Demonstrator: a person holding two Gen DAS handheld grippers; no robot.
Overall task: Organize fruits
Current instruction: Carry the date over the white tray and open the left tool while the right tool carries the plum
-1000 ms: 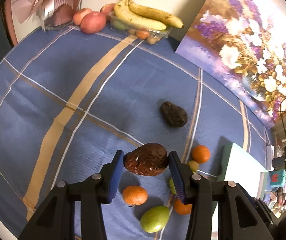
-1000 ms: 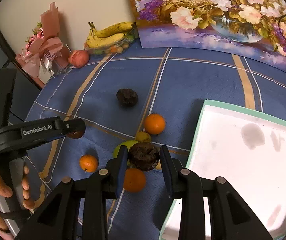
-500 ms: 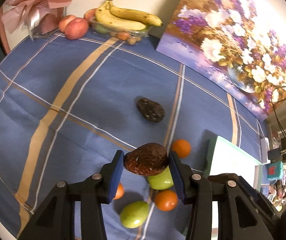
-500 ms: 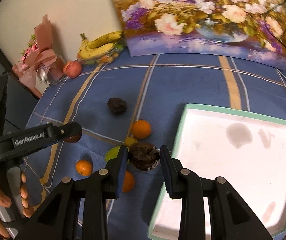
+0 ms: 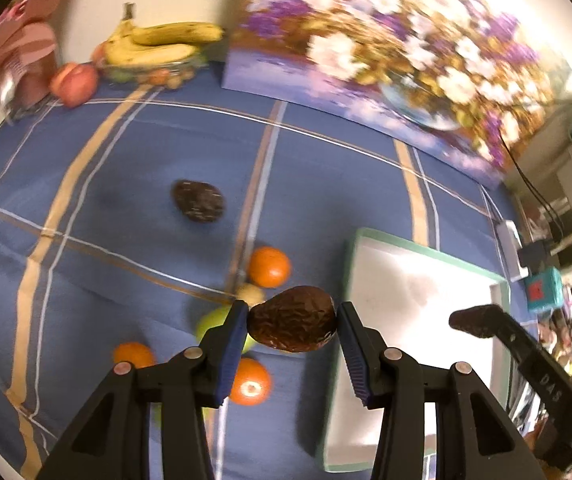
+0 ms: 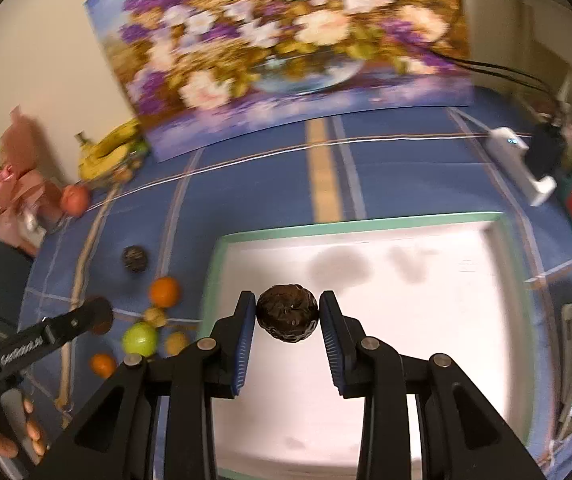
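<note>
My left gripper (image 5: 291,322) is shut on a dark brown wrinkled avocado (image 5: 291,323), held above the loose fruit just left of the white tray (image 5: 417,292). My right gripper (image 6: 287,316) is shut on a second dark avocado (image 6: 287,314) and hangs over the white tray (image 6: 405,320). A third dark avocado (image 5: 198,201) lies on the blue cloth. Oranges (image 5: 268,267), (image 5: 250,382), (image 5: 134,355) and a green apple (image 5: 216,322) sit below the left gripper. In the right wrist view the left gripper (image 6: 100,316) shows at the left with its fruit.
A flower painting (image 5: 385,60) leans on the wall behind the blue striped cloth (image 5: 126,160). Bananas (image 5: 158,44) in a clear container and red apples (image 5: 74,82) stand at the far left corner by a pink bouquet (image 6: 18,196). A white device (image 6: 521,168) and cables lie at the right edge.
Both grippers have carried their avocados to the right. The right one now hangs over the tray; the left one has reached the tray's left edge. Neither grip has changed.
</note>
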